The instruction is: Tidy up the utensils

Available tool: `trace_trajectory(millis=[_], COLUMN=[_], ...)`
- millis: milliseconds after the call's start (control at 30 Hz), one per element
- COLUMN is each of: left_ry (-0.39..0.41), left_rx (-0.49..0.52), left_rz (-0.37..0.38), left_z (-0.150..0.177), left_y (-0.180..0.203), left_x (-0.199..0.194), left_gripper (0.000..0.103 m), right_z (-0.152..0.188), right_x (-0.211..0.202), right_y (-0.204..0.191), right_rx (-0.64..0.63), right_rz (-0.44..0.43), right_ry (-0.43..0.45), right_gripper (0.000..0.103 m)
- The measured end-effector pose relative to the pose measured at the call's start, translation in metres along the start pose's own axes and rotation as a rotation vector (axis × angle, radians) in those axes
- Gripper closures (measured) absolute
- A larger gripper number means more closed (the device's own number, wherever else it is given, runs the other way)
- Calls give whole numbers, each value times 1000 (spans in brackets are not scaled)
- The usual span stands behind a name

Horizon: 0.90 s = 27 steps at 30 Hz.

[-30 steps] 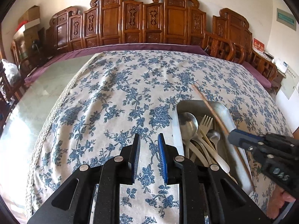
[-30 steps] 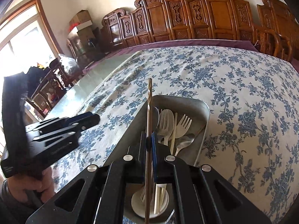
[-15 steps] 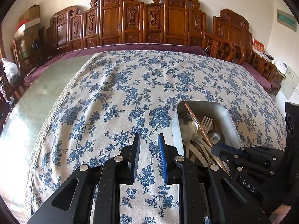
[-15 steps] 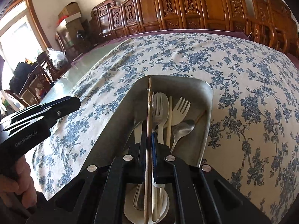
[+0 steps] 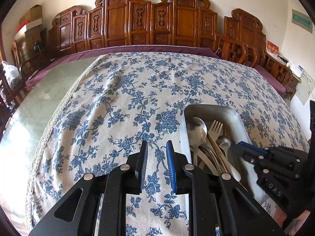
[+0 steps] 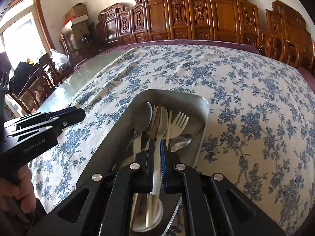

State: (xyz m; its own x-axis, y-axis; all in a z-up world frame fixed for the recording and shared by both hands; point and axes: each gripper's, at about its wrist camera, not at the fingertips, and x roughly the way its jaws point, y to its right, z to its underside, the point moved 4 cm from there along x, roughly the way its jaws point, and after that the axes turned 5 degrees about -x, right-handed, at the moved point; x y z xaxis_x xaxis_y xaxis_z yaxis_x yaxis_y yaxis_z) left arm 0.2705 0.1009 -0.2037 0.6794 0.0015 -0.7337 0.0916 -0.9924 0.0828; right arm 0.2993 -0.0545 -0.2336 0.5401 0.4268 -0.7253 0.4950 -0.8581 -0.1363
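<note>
A metal tray [image 5: 235, 116] on the floral tablecloth holds spoons, forks and chopsticks. In the right wrist view the tray [image 6: 204, 106] lies straight ahead with a white fork [image 6: 178, 123], a metal spoon [image 6: 180, 140] and a brown chopstick [image 6: 156, 121] lying among them. My right gripper [image 6: 157, 142] is slightly open just above the utensils and grips nothing; it shows in the left wrist view [image 5: 239, 145] over the tray. My left gripper [image 5: 157, 147] is open and empty over the cloth left of the tray.
A round white holder [image 6: 149, 218] with sticks in it sits under my right gripper at the tray's near end. The tablecloth [image 5: 137, 90] covers most of a glass-topped table [image 5: 45, 98]. Carved wooden chairs [image 5: 153, 19] line the far side.
My right gripper lowered over the tray and let go of the brown chopstick, which now lies among the utensils. Its jaws parted slightly. My left gripper has not moved.
</note>
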Motion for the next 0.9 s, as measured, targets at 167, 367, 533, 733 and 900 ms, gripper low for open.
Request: trace_trajectory(millis=[167, 367, 533, 733, 900], left_ry=[6, 0, 1, 5, 8], left_rx=[21, 30, 44, 27, 27], left_rz=[-2, 27, 40, 42, 57], left_z=[5, 21, 34, 44, 53], left_y=[11, 29, 48, 63, 74], left_x=[-9, -27, -46, -72, -94], left_gripper=[85, 81, 68, 26, 9], right_z=[4, 12, 21, 35, 44], right_x=[-28, -76, -114, -158, -188], right_y=[9, 24, 33, 43, 46], right_rx=[-22, -16, 10, 38, 45], right_rz=[32, 73, 89, 136, 179], right_ry=[36, 82, 123, 160, 181], right_gripper=[95, 85, 64, 28, 7])
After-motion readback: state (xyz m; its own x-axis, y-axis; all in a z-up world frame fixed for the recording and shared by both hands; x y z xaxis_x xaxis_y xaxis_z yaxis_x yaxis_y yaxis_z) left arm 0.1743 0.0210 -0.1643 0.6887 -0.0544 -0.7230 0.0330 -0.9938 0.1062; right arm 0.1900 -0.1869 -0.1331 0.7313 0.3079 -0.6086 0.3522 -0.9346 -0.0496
